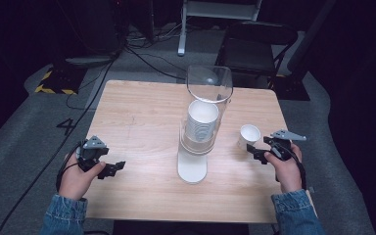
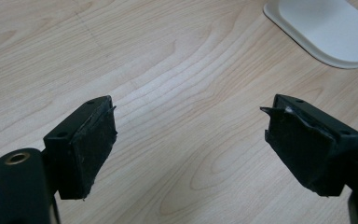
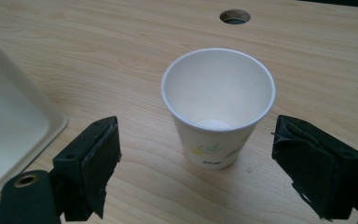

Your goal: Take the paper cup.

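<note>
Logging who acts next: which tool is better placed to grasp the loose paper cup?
Right. The right tool is open with the paper cup between its jaws; the left tool faces bare table.

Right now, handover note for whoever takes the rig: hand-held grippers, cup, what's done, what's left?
Left hand-held gripper: open, holding nothing, over bare table left of the dispenser's white base.
Right hand-held gripper: open, jaws either side of the loose paper cup, not touching it.
Cup stands upright and looks empty, right of the clear cup dispenser, which holds a stack of cups.
Done: right hand-held gripper lined up on the cup.
Left: probably close on it and lift.
</note>
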The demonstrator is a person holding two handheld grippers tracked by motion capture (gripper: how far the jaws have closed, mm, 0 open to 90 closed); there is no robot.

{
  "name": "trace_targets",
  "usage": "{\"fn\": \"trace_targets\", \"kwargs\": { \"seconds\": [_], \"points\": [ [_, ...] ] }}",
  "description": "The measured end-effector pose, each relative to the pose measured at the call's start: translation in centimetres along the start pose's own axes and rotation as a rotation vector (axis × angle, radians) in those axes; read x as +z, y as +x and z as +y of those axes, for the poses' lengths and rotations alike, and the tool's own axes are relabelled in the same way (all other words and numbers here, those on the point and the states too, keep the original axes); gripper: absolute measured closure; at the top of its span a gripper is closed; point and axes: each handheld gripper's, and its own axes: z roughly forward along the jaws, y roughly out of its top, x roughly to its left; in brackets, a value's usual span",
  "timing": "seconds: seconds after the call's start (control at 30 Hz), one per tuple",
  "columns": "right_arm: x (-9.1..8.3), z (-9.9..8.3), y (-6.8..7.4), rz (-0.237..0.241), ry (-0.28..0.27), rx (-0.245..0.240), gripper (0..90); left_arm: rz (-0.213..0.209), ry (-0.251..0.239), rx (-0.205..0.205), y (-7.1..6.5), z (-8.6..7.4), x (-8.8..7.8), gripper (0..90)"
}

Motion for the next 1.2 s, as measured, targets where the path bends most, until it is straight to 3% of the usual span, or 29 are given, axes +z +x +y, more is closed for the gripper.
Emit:
{"fn": "trace_targets", "kwargs": {
  "seconds": [0.27,0.43,0.63,0.77,0.9,1.1,1.2],
  "points": [
    [-1.5,0.6,2.9,0.086,-0.012,-0.082,18.5,-0.012,-0.023,0.022,-1.1,0.2,-0.2,15.9],
    [-2.2,0.4,4.6,0.173,-0.002,-0.090,20.4,-0.009,-0.023,0.052,-2.2,0.3,-0.4,15.8],
    [-2.8,-0.1,6.4,0.243,-0.006,-0.127,21.6,-0.014,-0.007,0.086,-3.3,0.0,-0.3,15.9],
    [-2.5,-0.5,7.9,0.275,0.026,-0.169,22.0,-0.042,0.005,0.115,-4.3,0.1,0.1,15.9],
    [-2.0,-0.9,9.1,0.303,0.056,-0.200,22.0,-0.069,0.010,0.119,-4.7,0.1,0.6,16.0],
    [-0.7,-1.9,9.7,0.320,0.088,-0.216,21.7,-0.096,0.025,0.112,-4.8,-0.2,1.4,16.1],
    [0.0,-2.5,9.8,0.317,0.095,-0.219,21.1,-0.098,-0.001,0.110,-4.7,-0.4,1.7,16.3]
  ]
}}
